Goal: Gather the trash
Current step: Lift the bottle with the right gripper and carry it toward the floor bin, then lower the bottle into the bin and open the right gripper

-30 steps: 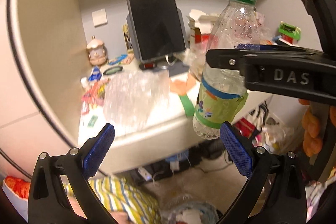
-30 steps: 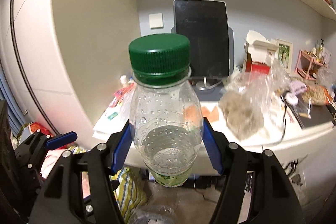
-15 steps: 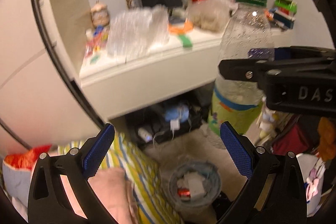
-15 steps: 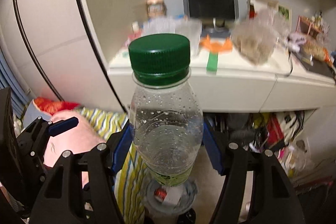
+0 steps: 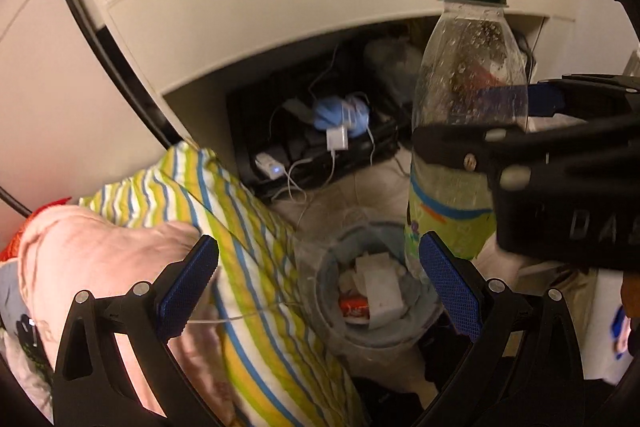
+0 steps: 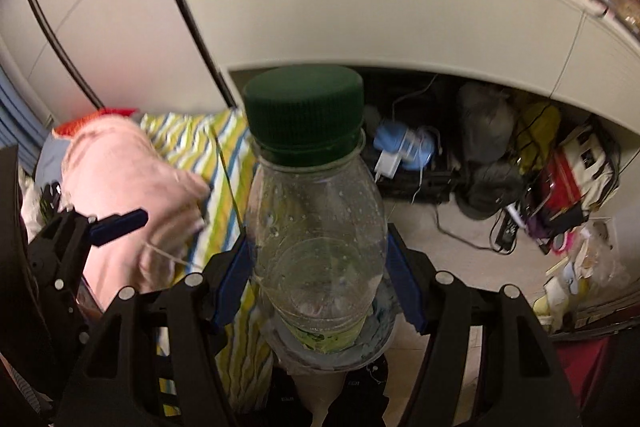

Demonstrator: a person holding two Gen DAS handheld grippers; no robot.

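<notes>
I'm in a lived-in room at home, a bedroom or study corner. A cream built-in desk (image 6: 400,7) carries clutter along its top. Under it sit tangled white charger cables (image 5: 336,143) and stuffed bags (image 6: 568,179). A yellow-and-blue striped blanket (image 5: 248,227) lies beside a small round wastebasket (image 5: 360,331) holding paper scraps.

Two black plastic grippers, left gripper (image 5: 318,285) and right gripper (image 6: 318,285), each with two angular fingers (image 5: 120,311). Blue cross-hatched pads (image 5: 188,285) inside the tips. Silver screws (image 5: 140,288) on the finger joints (pale embossed letters "DAS" on the right one).
</notes>
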